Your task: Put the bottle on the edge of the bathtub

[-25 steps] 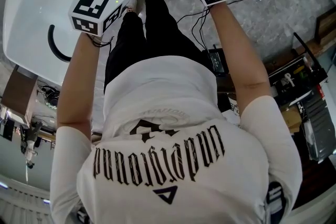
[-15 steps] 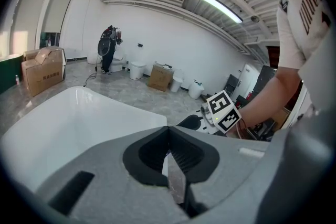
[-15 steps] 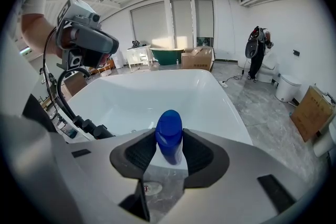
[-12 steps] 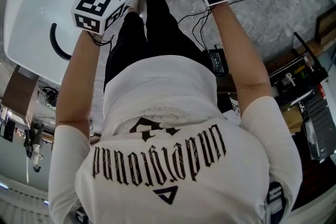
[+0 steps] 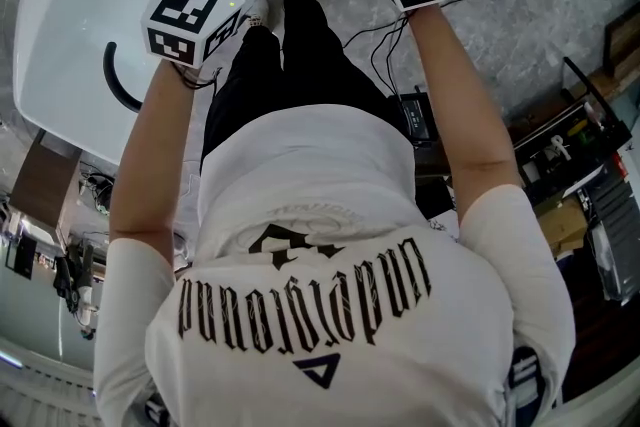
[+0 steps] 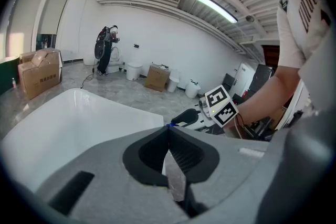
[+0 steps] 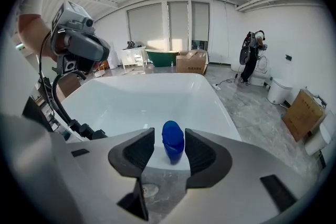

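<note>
Blue bottle (image 7: 172,147) on white bathtub (image 7: 223,110) edge, between right gripper's (image 7: 169,136) just-widened jaws.

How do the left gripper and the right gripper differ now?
Left gripper: jaws shut together; right gripper: jaws apart, having just opened wider. Nothing is between the left gripper's jaws; the bottle stands between the right gripper's, gaps on both sides. Both are near the tub.
</note>
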`<state>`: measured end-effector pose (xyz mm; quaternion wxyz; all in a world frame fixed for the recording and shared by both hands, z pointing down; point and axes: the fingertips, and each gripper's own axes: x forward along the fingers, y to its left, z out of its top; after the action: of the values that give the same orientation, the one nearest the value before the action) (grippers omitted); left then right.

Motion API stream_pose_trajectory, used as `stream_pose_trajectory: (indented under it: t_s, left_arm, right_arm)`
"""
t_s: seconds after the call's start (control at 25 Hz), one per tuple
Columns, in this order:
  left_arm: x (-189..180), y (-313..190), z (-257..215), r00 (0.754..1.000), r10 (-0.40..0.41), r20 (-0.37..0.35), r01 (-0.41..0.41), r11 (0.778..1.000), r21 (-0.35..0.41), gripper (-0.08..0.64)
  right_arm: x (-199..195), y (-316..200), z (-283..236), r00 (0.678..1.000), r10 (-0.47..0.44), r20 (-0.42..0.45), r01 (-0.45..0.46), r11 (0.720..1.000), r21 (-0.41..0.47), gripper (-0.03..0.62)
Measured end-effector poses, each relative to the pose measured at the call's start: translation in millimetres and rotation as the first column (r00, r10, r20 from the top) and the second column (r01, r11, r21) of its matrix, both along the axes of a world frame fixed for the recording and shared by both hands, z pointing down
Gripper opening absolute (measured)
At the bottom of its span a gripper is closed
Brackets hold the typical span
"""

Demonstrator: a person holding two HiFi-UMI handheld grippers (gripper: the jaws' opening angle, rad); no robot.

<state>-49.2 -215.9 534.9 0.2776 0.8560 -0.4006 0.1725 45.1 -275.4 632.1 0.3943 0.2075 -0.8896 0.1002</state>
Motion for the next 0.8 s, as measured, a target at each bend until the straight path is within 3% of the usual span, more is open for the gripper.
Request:
stream_pose_trajectory:
  t_s: [0.36,0.8]
  left_arm:
    - [-6,22,-22,0.999,0.037,0.0,-0.037,0.998,0.043,0.015]
    - [-22,69,-77,0.998,0.064,-0.018,-0.061,0.991,0.123,0.015]
  right_arm:
    - [3,11,-39,0.997,0.07,0.024,-0.072,0.995,0.068,0.166]
    - [-7,68,-124,0.987,0.105,0.118,-0.121,0.984,0.133,0.164]
